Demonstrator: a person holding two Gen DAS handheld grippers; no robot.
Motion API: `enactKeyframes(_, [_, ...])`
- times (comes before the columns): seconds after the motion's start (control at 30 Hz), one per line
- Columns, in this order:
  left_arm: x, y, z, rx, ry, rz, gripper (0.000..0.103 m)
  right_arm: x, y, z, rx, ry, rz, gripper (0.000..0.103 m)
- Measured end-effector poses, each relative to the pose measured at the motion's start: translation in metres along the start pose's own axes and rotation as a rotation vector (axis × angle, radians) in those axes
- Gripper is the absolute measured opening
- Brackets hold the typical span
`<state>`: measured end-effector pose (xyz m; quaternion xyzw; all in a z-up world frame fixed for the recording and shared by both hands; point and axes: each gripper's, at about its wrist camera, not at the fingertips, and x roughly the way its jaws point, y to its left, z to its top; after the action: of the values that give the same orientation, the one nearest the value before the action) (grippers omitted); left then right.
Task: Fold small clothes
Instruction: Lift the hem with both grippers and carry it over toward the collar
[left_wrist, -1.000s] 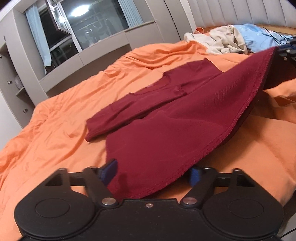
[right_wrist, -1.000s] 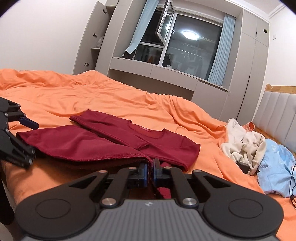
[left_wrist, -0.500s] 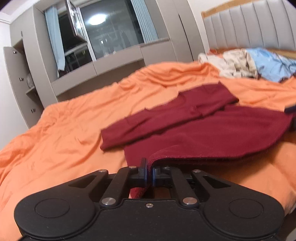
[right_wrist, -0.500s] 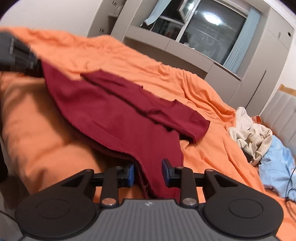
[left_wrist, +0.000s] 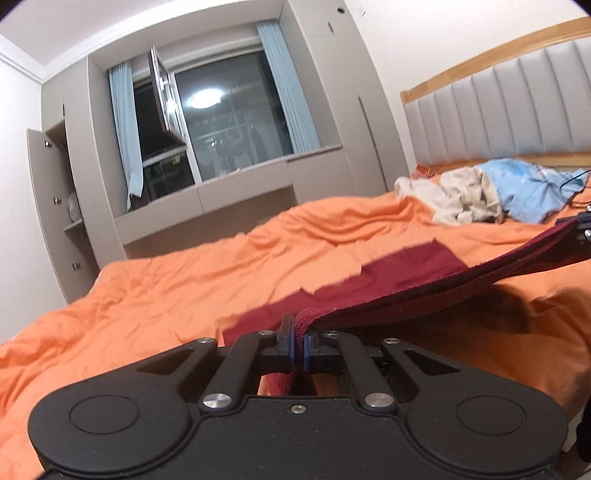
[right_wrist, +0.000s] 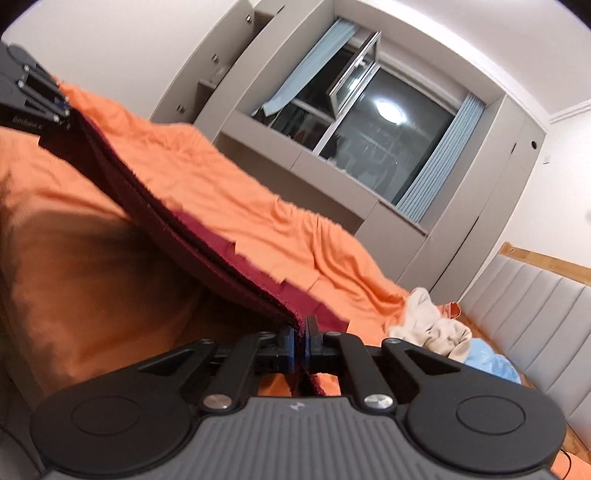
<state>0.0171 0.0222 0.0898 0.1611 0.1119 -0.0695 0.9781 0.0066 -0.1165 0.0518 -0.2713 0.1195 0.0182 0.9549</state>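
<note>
Dark red garment (left_wrist: 413, 291) stretched by hem between two grippers, raised off orange bedspread (left_wrist: 166, 288), far part resting on it. Left gripper (left_wrist: 299, 341) clamped on one hem corner; right gripper (right_wrist: 301, 341), jaws just closing, pinches other corner. Cream and blue clothes (left_wrist: 487, 192) heaped near padded headboard (left_wrist: 517, 107).
</note>
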Motion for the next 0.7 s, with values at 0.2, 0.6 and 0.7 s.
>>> enactKeyframes(0.2, [-0.051, 0.001, 0.017, 0.029, -0.037, -0.022, 0.004, -0.045, -0.015, 0.018, 0.024, -0.044, 0.001, 0.006])
enactKeyframes(0.6, [-0.004, 0.017, 0.047, 0.023, -0.038, -0.03, 0.005, 0.024, -0.045, 0.041, 0.06, -0.106, -0.013, 0.006])
enactKeyframes(0.7, [0.03, 0.026, 0.061, 0.004, -0.038, -0.028, 0.005, 0.062, -0.061, 0.049, 0.106, -0.112, 0.001, 0.006])
